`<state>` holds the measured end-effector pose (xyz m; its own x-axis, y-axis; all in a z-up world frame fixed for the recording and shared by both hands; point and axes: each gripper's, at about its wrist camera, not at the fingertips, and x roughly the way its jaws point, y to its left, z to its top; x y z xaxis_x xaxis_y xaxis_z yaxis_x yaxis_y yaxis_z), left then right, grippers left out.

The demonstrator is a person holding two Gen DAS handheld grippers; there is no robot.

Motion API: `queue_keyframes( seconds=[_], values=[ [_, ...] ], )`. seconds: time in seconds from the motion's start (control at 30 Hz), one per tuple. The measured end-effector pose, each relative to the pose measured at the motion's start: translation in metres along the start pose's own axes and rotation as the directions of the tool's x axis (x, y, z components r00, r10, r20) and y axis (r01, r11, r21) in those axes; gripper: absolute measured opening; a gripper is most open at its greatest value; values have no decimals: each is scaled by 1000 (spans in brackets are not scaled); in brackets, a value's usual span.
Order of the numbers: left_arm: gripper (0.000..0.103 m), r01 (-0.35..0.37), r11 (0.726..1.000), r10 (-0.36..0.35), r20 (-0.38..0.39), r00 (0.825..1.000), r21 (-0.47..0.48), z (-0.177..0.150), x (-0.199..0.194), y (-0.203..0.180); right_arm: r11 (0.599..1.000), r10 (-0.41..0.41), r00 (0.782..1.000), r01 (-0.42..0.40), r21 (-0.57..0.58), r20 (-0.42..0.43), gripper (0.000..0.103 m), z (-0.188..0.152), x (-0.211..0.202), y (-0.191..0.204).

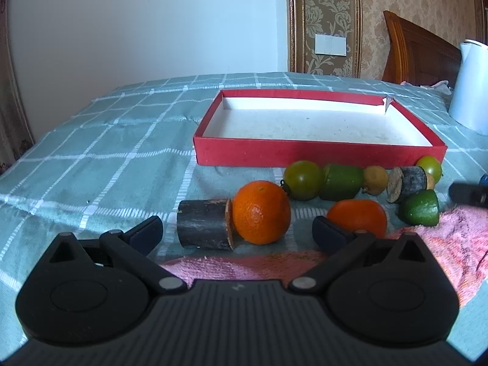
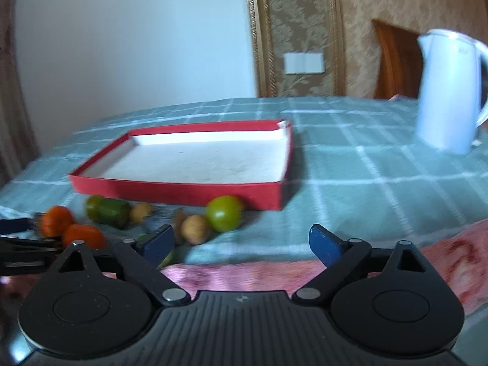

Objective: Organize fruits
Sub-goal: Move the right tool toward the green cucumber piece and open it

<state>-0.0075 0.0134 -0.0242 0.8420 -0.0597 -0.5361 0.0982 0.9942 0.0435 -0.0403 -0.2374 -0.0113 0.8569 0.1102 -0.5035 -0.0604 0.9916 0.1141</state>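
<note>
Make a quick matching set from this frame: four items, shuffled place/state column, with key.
Items:
1. red box
2. white kettle
3. left gripper
4. nearest orange

Places/states:
A. open, holding nothing
B. touching the cut end of a dark log piece
C. nothing inside
D. standing on the checked cloth, right of the box

Pairs: 1-C, 2-D, 3-A, 4-B

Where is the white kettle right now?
The white kettle stands upright on the checked cloth, on the right of the right wrist view, behind and right of the red box, apart from it.
</note>
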Motion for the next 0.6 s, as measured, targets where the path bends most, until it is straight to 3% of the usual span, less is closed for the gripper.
queue_keyframes(
  seconds=[0.13,0.3,0.6],
  values=[
    [103,10,1000,-10,-8,1000,-9,0,1,2,997,56,998,-57,-44,-27,90,-5,2,19],
    [103,28,999,-29,-31,999,-39,0,2,7,992,105,992,-110,-61,-72,64,-6,12,34],
    [103,30,999,-31,-29,999,-38,0,3,10,991,116,989,-121,-58,-91,51,-6,23,44]
  ],
)
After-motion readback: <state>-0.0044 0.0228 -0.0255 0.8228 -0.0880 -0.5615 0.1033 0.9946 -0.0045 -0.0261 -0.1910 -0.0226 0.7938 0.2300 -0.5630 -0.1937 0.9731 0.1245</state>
